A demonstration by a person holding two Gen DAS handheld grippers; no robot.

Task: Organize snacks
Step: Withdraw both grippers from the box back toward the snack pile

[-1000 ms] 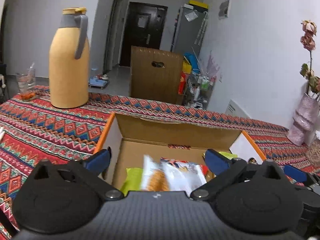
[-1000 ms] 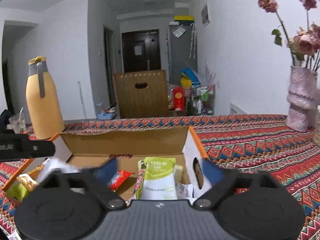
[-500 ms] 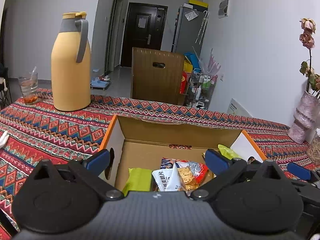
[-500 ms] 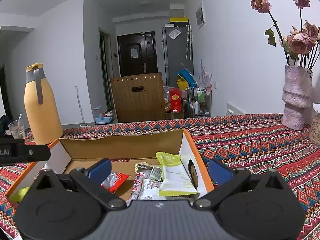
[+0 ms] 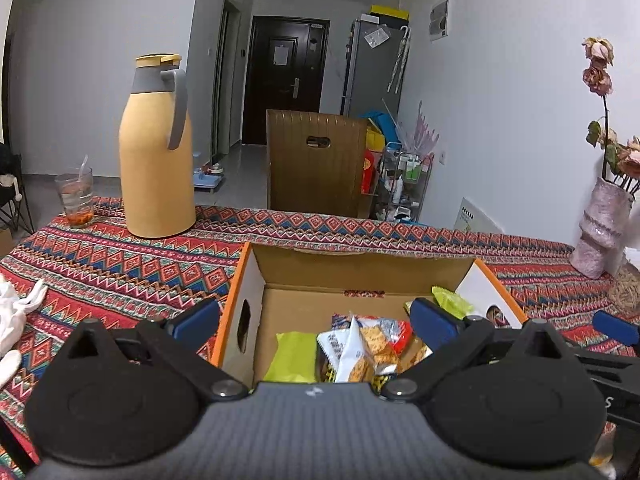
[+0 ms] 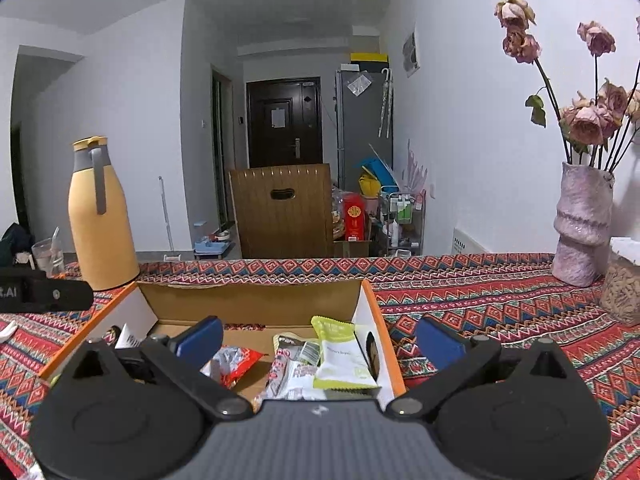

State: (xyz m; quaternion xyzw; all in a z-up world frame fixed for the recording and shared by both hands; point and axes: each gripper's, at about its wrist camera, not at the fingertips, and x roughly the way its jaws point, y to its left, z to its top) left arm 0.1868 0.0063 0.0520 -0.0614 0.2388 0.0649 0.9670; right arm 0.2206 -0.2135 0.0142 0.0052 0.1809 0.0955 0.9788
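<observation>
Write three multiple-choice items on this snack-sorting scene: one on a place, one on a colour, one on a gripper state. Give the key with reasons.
1. Where do the snack packets lie?
A. in the cardboard box
B. beside the flask
C. in the vase

2. What colour is the flask's handle?
A. red
B. grey
C. green

3. How do the right gripper's jaws stand?
A. shut on a packet
B. open, holding nothing
C. shut, holding nothing

Key: 1 A, packets sit between the cardboard box's walls; 2 B, a grey handle on the yellow body; 3 B, blue fingertips wide apart above the box.
</observation>
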